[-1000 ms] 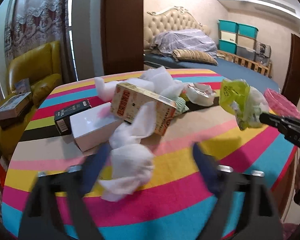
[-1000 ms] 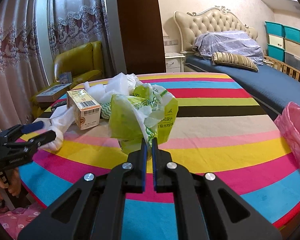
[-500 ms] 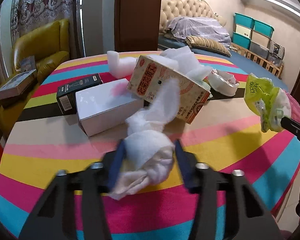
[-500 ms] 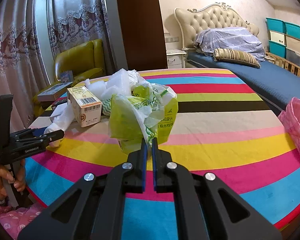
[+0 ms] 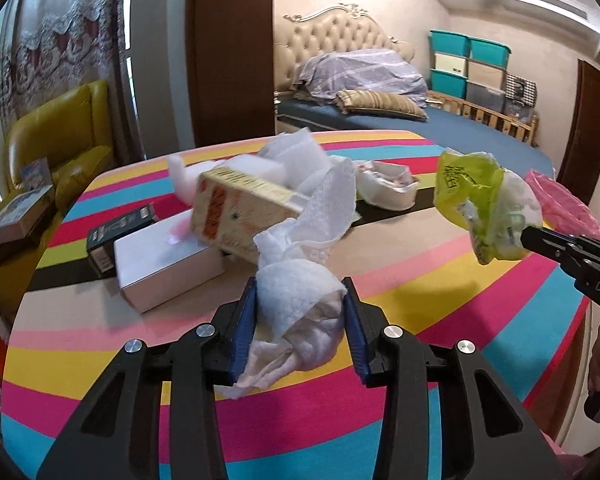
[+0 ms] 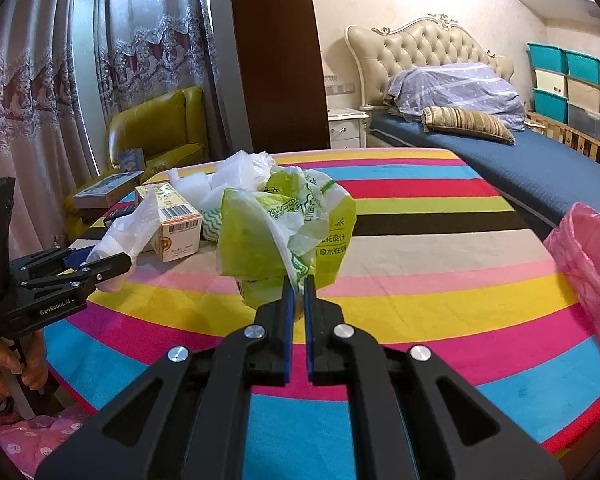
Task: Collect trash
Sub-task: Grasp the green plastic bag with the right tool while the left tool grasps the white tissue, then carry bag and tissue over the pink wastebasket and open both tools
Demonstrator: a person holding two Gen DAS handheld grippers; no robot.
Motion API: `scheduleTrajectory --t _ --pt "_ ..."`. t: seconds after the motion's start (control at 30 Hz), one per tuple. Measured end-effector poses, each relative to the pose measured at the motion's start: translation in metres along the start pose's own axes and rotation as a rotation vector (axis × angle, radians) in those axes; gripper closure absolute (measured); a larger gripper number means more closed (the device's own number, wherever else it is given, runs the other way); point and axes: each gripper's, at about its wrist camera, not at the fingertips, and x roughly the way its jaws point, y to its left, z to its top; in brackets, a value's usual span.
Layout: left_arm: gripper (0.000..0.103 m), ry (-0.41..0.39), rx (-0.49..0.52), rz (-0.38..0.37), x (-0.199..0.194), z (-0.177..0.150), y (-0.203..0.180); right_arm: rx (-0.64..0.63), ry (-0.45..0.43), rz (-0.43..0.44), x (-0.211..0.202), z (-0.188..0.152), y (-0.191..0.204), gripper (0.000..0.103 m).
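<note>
Pinching crumpled, soft white tissue (image 5: 300, 304), your left tongs (image 5: 300, 320) hover over the near striped table (image 5: 440, 312); your right tongs (image 6: 296, 292) clamp a crinkly green bag (image 6: 268, 232) above bare stripes.

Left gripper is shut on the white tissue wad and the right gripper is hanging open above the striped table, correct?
Not quite. The right gripper is not open: the right wrist view shows it shut on the green plastic bag. The left gripper is indeed shut on the white tissue wad, above the striped table.
</note>
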Motion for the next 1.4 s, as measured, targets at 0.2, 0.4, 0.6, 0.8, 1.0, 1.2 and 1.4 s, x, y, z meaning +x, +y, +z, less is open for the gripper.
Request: scheduleTrajectory --t 0.2,0.4,0.6,0.8,1.0,1.2,1.4 --pt "0.065 -0.022 0.057 -0.038 0.005 0.011 -0.031 0.012 -0.019 -0.027 -0.01 -0.001 -0.012 0.098" --pt "0.065 -0.045 0.11 -0.092 0.013 0.023 -0.067 0.038 -0.042 -0.068 -0.022 -0.001 -0.032 0.098" --pt "0.065 -0.057 0.171 -0.152 0.023 0.039 -0.106 0.076 -0.077 -0.131 -0.043 -0.002 -0.065 0.098" --pt "0.065 -0.049 0.222 -0.237 0.039 0.051 -0.15 0.126 -0.109 -0.217 -0.068 -0.006 -0.107 0.098" --pt "0.065 -0.043 0.278 -0.334 0.051 0.066 -0.207 0.178 -0.129 -0.318 -0.095 -0.012 -0.157 0.098" --pt "0.065 -0.022 0.306 -0.454 0.065 0.086 -0.271 0.223 -0.138 -0.438 -0.121 -0.017 -0.21 0.098" --pt "0.065 0.013 0.304 -0.556 0.091 0.115 -0.333 0.286 -0.112 -0.511 -0.122 -0.02 -0.269 0.098"
